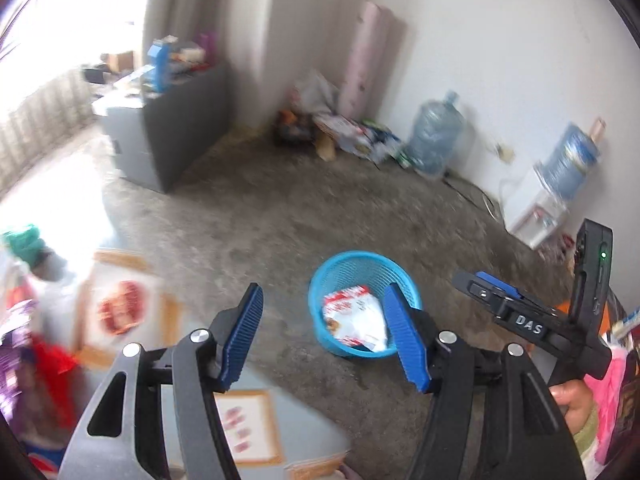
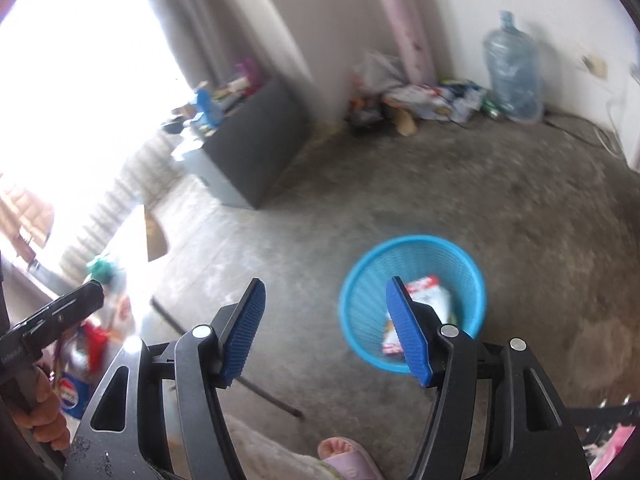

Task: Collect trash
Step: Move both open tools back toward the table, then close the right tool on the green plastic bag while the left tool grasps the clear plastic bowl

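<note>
Both the left gripper [image 1: 326, 334] and right gripper [image 2: 326, 330] hang wide-jawed and empty above the blue wastebasket [image 1: 340, 270], lower centre, where a light, crinkly snack packet [image 1: 354, 316] lies, best pinched by an edge.

Daylight pours in from a window [image 1: 60, 20] at upper left in both wrist views, blown out to pure white and washing the nearby floor [image 2: 360, 200]. The rest of the room is moderately lit with soft shadows. Motion blur smears the far clutter; the fisheye bends walls and darkens the corners.
</note>
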A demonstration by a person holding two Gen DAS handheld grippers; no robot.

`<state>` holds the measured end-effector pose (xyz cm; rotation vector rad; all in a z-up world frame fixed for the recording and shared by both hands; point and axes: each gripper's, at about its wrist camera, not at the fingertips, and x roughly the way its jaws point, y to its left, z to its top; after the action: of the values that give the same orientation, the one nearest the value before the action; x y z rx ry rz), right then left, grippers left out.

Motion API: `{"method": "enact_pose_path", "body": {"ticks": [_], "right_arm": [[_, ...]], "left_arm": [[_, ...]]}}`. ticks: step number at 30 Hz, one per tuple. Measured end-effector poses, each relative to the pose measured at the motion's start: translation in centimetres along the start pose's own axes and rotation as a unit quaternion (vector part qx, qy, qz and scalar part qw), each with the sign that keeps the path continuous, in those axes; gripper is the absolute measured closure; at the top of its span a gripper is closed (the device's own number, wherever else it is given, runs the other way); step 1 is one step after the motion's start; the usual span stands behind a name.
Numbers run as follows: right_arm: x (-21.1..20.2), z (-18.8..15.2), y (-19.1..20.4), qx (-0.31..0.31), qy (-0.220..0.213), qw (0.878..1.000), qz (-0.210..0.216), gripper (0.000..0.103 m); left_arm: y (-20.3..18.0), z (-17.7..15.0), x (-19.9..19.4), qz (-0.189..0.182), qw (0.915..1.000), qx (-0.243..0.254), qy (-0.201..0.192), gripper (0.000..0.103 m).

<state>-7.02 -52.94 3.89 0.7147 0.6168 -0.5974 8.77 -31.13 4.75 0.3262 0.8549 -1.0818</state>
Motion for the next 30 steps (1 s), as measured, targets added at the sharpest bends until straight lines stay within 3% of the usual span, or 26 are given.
{"method": "enact_pose_path", "body": {"ticks": [5, 9, 16, 19, 23, 28, 30], "right_arm": [[-0.3, -0.1, 3.8, -0.043, 0.012, 0.998, 0.035, 0.042], [-0.5, -0.4, 7.1, -0.080, 0.023, 0.995, 0.053, 0.042], [-1.1, 0.1, 14.6, -0.167, 0.030, 0.978, 0.118, 0.042], [-0.7, 0.8, 19.2, -0.209, 0.038, 0.962, 0.171, 0.042], [1.2, 1.4, 26.0, -0.264, 0.058, 0.933, 0.239, 0.042], [6.3, 1.8, 34.2, -0.334, 0.102, 0.890, 0.294, 0.042], [8.5, 1.5, 37.0, -0.359, 0.118, 0.877, 0.295, 0.042]], "left_arm": [[4.3, -1.9, -6.6, 0.037, 0.9965, -0.049, -0.056, 0.042], [8.3, -4.1, -11.9, 0.071, 0.9887, -0.087, -0.099, 0.042], [16.7, -8.2, -21.2, 0.162, 0.9611, -0.139, -0.176, 0.042], [20.9, -9.7, -23.9, 0.198, 0.9482, -0.159, -0.191, 0.042], [27.6, -12.0, -26.3, 0.218, 0.9327, -0.188, -0.216, 0.042], [35.8, -13.6, -25.4, 0.235, 0.9340, -0.203, -0.176, 0.044], [38.6, -14.0, -24.5, 0.228, 0.9361, -0.217, -0.158, 0.047]]}}
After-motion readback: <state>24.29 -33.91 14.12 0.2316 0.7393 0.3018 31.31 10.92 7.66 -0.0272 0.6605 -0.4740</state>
